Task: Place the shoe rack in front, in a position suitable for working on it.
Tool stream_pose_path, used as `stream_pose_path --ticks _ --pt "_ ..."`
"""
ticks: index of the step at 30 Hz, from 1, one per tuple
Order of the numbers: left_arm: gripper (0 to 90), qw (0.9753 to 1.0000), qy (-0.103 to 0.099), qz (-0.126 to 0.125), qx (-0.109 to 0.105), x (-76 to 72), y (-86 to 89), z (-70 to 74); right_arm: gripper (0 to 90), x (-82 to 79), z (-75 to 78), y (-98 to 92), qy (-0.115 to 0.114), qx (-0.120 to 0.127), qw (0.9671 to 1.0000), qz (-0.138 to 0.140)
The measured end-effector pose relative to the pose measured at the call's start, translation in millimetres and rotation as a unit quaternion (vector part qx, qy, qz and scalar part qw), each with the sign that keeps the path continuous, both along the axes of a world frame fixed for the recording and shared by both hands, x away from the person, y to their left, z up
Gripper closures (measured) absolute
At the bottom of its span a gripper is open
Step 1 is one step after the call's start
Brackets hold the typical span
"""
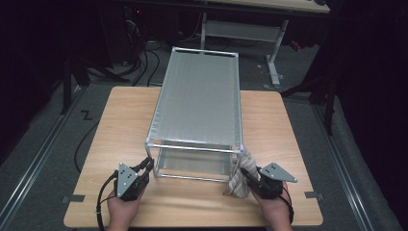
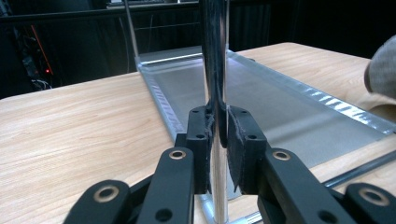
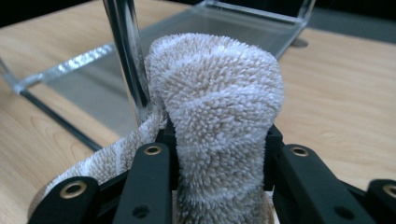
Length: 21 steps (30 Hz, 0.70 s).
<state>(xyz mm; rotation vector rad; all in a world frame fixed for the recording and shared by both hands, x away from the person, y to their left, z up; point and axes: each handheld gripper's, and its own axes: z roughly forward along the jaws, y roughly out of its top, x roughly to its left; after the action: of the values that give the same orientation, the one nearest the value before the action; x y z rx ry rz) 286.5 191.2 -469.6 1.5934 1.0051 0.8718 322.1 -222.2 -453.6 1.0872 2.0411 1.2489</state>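
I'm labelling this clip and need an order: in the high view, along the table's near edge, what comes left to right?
left gripper on the rack's left front leg → rack's right front leg → towel → right gripper

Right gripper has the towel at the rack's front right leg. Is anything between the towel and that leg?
Nothing visible. In the right gripper view the towel, clamped in the right gripper, already lies against the chrome leg. The left gripper is clamped on the other front leg, clear of it.
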Motion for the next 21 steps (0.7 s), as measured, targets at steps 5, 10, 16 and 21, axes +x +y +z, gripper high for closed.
stream_pose_path --ticks 5,10,16,21 --pt "79.3 1.0000 -0.002 0.004 -0.003 6.2 1.7 -0.7 66.4 3.4 -6.7 3.5 0.017 -0.007 0.9998 0.004" --pt "78.4 0.9998 0.000 0.015 -0.009 8.9 5.9 -1.0 66.3 2.7 -7.1 7.9 0.014 -0.008 0.9998 0.007" --pt "64.9 0.9987 -0.001 0.049 -0.017 -6.7 13.4 -2.5 66.3 2.9 -6.6 12.7 0.014 -0.006 0.9997 0.018" --pt "61.2 0.9973 0.002 0.072 -0.013 -19.4 17.3 -3.4 66.2 3.2 -5.1 23.3 0.012 -0.008 0.9991 0.039"
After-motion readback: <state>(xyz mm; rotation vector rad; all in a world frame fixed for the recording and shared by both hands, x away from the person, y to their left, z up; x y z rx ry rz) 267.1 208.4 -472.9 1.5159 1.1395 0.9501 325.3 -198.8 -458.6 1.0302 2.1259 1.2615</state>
